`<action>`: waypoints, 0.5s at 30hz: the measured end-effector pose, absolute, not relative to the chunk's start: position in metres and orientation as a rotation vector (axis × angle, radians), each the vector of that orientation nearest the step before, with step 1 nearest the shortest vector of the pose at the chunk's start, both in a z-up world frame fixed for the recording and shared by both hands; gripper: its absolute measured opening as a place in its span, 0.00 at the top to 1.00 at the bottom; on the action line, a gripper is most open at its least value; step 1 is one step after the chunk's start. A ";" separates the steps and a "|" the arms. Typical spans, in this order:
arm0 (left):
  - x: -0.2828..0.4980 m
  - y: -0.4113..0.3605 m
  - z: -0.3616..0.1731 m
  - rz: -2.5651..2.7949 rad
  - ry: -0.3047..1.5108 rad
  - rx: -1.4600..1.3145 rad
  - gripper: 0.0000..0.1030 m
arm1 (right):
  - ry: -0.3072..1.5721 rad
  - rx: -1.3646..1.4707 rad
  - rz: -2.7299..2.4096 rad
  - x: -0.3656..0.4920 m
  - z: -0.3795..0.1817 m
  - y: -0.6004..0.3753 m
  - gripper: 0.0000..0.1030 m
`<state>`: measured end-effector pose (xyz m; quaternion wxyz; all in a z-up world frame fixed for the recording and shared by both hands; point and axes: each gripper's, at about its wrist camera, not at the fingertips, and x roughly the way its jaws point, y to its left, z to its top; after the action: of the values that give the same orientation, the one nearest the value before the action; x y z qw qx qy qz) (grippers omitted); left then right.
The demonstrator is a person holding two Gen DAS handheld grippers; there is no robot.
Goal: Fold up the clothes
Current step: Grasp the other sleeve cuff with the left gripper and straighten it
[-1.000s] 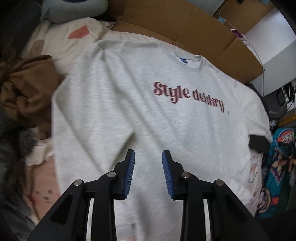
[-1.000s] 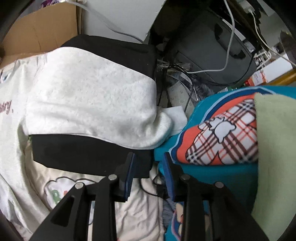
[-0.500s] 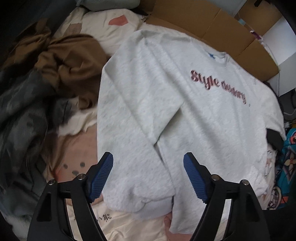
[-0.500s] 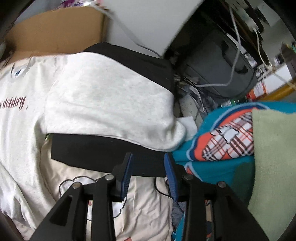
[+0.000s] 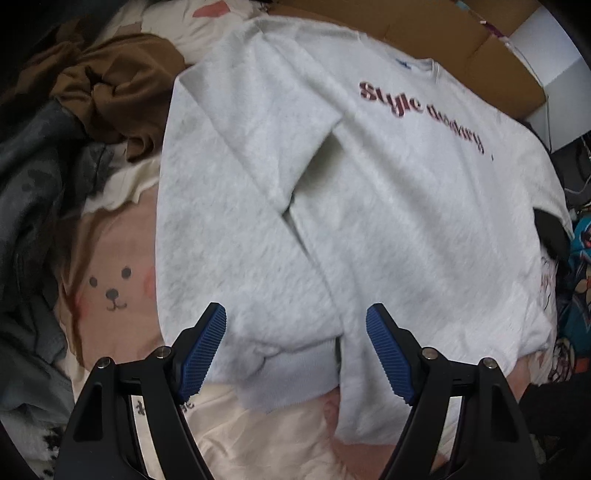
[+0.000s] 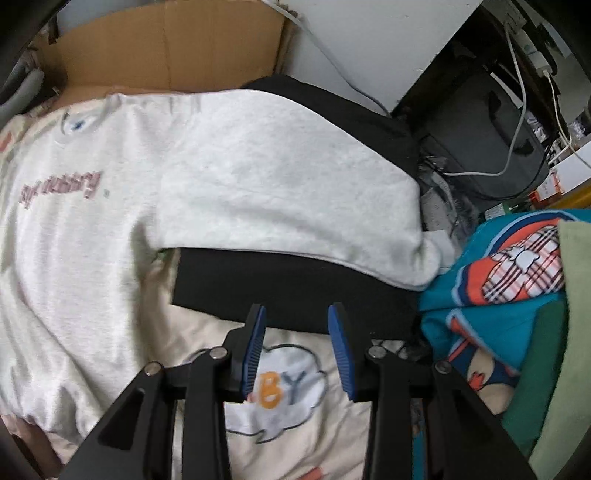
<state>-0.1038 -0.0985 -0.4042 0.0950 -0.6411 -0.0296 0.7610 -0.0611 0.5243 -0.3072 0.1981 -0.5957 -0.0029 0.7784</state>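
Observation:
A light grey sweatshirt [image 5: 406, 221] with dark red lettering lies face up on the bed. One sleeve is folded down along the body, and its ribbed cuff [image 5: 295, 373] sits near the hem. My left gripper [image 5: 295, 308] hovers over that cuff with the jaws wide open and nothing pinched. In the right wrist view the same sweatshirt [image 6: 74, 240] stretches its other sleeve [image 6: 288, 192] across a black cushion [image 6: 295, 288]. My right gripper [image 6: 297, 307] hangs over the cushion's near edge, jaws a little apart and empty.
A crumpled brown garment [image 5: 118, 85] and dark grey clothes [image 5: 33, 184] pile up left of the sweatshirt. Cardboard [image 5: 443, 29] lines the far side. The sheet [image 5: 110, 288] carries a bear face. A teal patterned blanket [image 6: 498, 295] and cables by a black case [image 6: 498, 147] crowd the right.
My left gripper's jaws opened wide and it slid along the sleeve to the cuff. The right gripper shifted so more of the sweatshirt's body shows; its jaws parted slightly.

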 end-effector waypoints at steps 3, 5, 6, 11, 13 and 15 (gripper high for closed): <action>-0.094 -0.099 -0.408 2.252 -0.074 -1.911 0.24 | 0.045 -1.655 2.243 -0.057 -0.301 0.509 0.66; -0.088 -0.095 -0.410 2.238 -0.049 -1.908 0.24 | 0.039 -1.657 2.267 -0.053 -0.300 0.497 0.66; -0.085 -0.092 -0.412 2.230 -0.024 -1.908 0.24 | 0.049 -1.666 2.274 -0.050 -0.302 0.492 0.65; -0.078 -0.082 -0.426 2.224 0.094 -1.938 0.24 | 0.065 -1.708 2.296 -0.046 -0.310 0.472 0.65; -0.080 -0.083 -0.431 2.236 0.075 -1.942 0.24 | 0.042 -1.723 2.302 -0.047 -0.313 0.466 0.65; -0.083 -0.083 -0.435 2.243 0.061 -1.944 0.24 | 0.031 -1.728 2.308 -0.048 -0.314 0.463 0.65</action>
<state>-0.0828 -0.0834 -0.4354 0.0862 -0.6524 0.0203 0.7526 -0.0484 0.4627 -0.3141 0.1289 -0.5943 0.0107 0.7937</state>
